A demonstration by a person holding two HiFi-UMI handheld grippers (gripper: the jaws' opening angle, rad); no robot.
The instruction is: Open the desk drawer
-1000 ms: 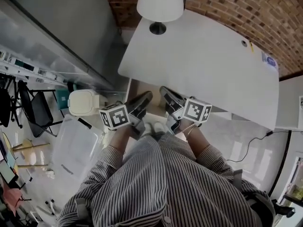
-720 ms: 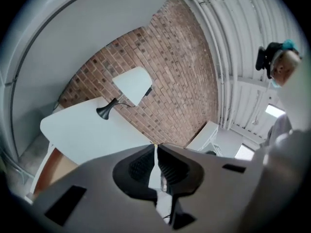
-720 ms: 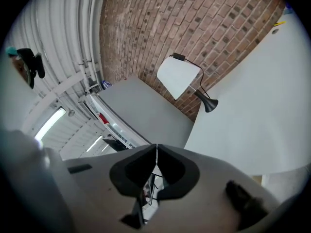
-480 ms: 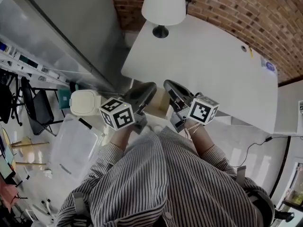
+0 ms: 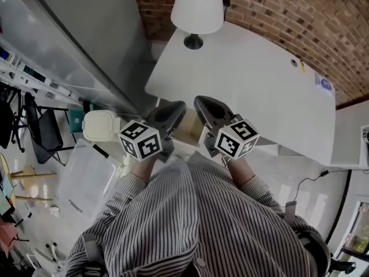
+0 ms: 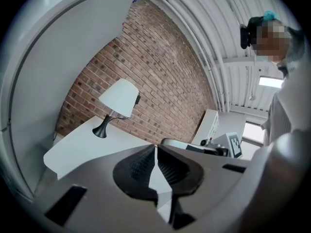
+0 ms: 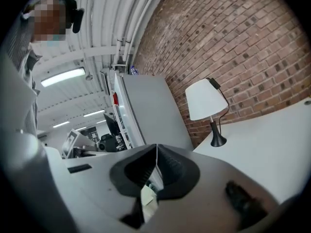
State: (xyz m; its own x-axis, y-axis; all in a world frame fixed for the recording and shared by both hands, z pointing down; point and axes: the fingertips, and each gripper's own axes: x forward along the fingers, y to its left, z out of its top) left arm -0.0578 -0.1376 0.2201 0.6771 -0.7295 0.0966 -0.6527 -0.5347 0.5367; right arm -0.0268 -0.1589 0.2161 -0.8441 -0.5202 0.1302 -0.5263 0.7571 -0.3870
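A white desk [image 5: 253, 79] with a white-shaded lamp [image 5: 196, 7] stands against the brick wall. Under its near edge a tan wooden piece [image 5: 190, 130] shows; I cannot tell whether it is the drawer, and no handle is visible. My left gripper [image 5: 176, 107] hovers at that edge, its jaws closing with tips together and nothing between them [image 6: 155, 149]. Beside it, my right gripper [image 5: 202, 103] is shut on nothing [image 7: 156, 149]. Both point level towards the desk, side by side. The lamp [image 6: 116, 101] appears beyond the left jaws.
A white lidded bin [image 5: 101, 126] and a clear plastic box [image 5: 86, 178] stand on the floor at the left, next to a dark chair [image 5: 40, 131]. A grey partition [image 5: 86, 33] runs along the desk's left side. A cable [image 5: 305, 180] lies on the floor at the right.
Both grippers have risen from below the desk's front edge to about its level and rolled, so their marker cubes show other faces. Both stay shut.
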